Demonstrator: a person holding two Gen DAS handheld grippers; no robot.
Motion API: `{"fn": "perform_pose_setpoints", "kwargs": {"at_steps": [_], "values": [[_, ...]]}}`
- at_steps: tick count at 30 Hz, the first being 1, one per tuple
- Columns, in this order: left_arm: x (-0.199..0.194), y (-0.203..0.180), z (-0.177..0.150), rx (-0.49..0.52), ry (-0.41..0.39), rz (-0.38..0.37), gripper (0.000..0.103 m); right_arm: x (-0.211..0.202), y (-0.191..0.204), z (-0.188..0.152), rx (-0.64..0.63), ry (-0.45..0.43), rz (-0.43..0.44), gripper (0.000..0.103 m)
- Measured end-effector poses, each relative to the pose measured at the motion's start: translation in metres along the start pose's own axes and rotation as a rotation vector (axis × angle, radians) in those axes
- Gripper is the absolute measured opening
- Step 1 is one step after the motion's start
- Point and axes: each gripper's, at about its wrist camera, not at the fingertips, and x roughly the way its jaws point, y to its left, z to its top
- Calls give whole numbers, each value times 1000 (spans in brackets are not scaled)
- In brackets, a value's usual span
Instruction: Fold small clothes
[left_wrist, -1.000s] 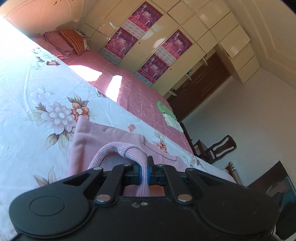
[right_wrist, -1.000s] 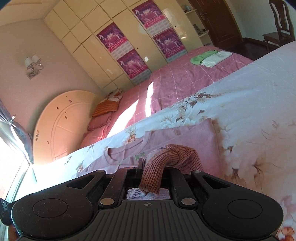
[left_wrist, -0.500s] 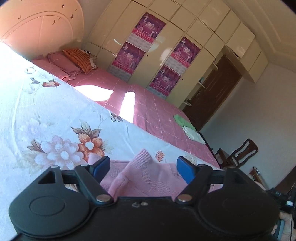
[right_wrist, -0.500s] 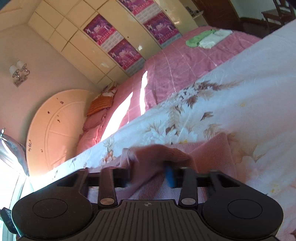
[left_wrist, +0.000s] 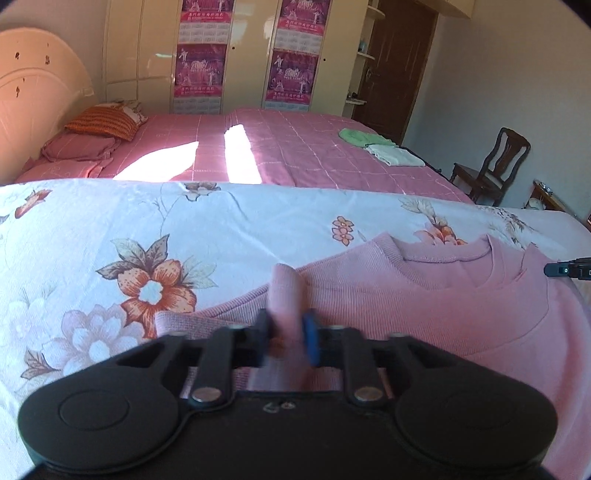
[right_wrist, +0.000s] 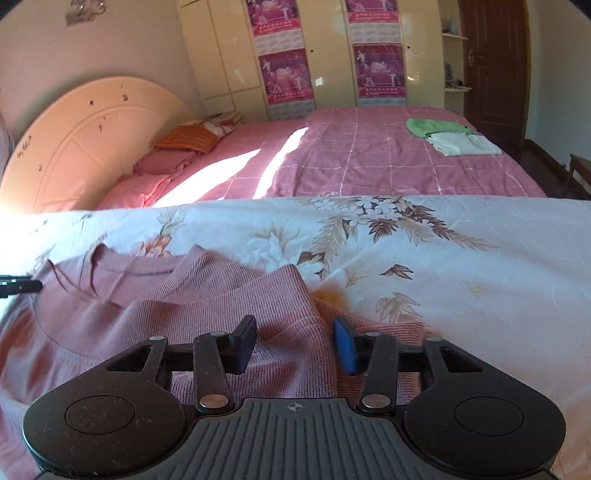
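A small pink knit sweater (left_wrist: 424, 295) lies flat on the floral bedsheet (left_wrist: 221, 229), neckline away from me. My left gripper (left_wrist: 286, 336) sits at its left shoulder edge, the blue pads close around a raised fold of pink sleeve fabric. The sweater also shows in the right wrist view (right_wrist: 166, 302). My right gripper (right_wrist: 293, 341) is open over the sweater's right shoulder and sleeve, with fabric lying between the pads and not pinched. Each gripper's tip shows at the edge of the other's view.
A second bed with a pink checked cover (right_wrist: 369, 158) lies beyond, with folded green and white clothes (right_wrist: 454, 138) and pillows (left_wrist: 103, 125) on it. A wardrobe with posters lines the back wall. A wooden chair (left_wrist: 491, 166) stands at the right.
Both grippers let go of the sleeve cuffs they held, dropped to the sweater's shoulders and levelled out. The left has closed again on a fold; the right stays open.
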Motion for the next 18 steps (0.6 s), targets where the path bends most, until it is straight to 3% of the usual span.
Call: {"fn": "perform_pose_setpoints", "kwargs": {"at_steps": [1, 3, 5, 9, 16, 18], "values": [[-16, -1, -3, -3, -108, 35, 8, -4, 1, -1, -8, -35, -15, 9], [-43, 2, -7, -70, -252, 37, 8, -29, -8, -5, 88, -200, -25, 8], [-40, 8, -8, -124, -231, 38, 8, -35, -14, -11, 150, -246, -59, 8], [-19, 3, -4, -120, -153, 64, 8, -12, -12, -14, 131, -157, -112, 8], [-26, 3, 4, -104, -198, 59, 8, -27, -12, -15, 116, -194, -111, 8], [-17, 0, 6, -85, -165, 72, 8, -25, -12, -17, 110, -173, -128, 8]]}}
